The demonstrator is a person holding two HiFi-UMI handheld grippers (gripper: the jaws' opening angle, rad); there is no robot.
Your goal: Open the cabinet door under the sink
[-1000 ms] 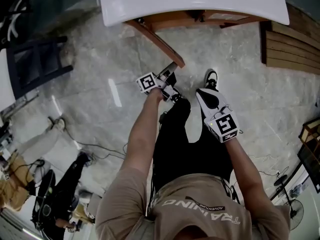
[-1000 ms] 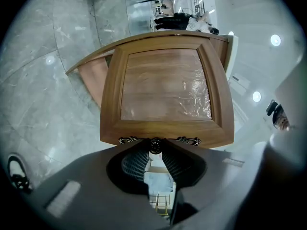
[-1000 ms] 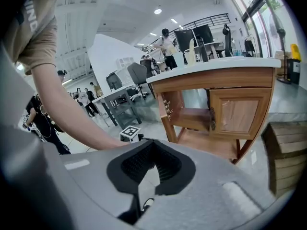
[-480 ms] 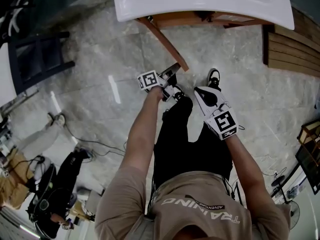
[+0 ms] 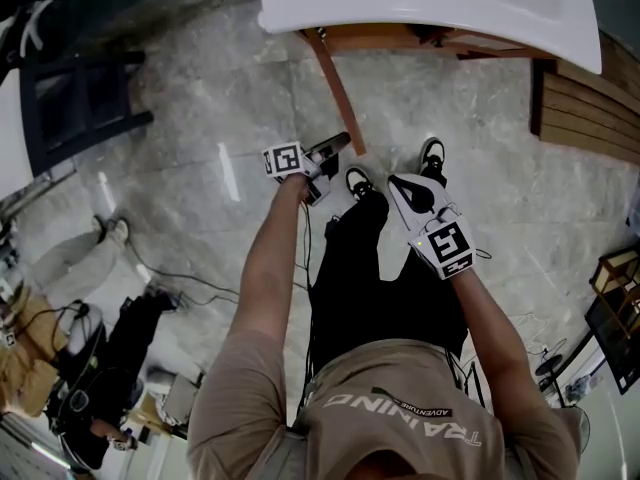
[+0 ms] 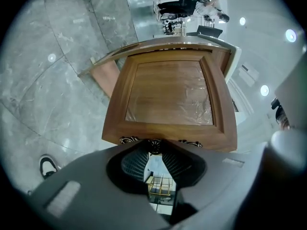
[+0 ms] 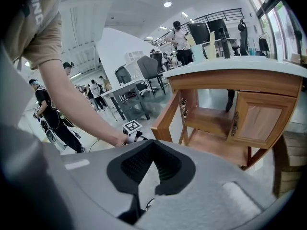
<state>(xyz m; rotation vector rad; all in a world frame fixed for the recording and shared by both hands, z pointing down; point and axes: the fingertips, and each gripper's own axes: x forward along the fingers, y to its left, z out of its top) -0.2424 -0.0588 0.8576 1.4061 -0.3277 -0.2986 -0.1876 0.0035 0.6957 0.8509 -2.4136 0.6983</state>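
You're pinching the left gripper (image 6: 154,151) onto the knob (image 6: 154,146) at the cabinet door (image 6: 170,99) edge — the door is standing wide open under the white sink (image 5: 430,3). The right gripper (image 7: 152,143) is hanging apart, jaws together, empty. Grey marble floor (image 5: 200,118) — people (image 7: 180,35) are standing beyond.

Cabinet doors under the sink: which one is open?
The left door, swung out with the left hand-held gripper on its knob; the right door sits shut in its frame.
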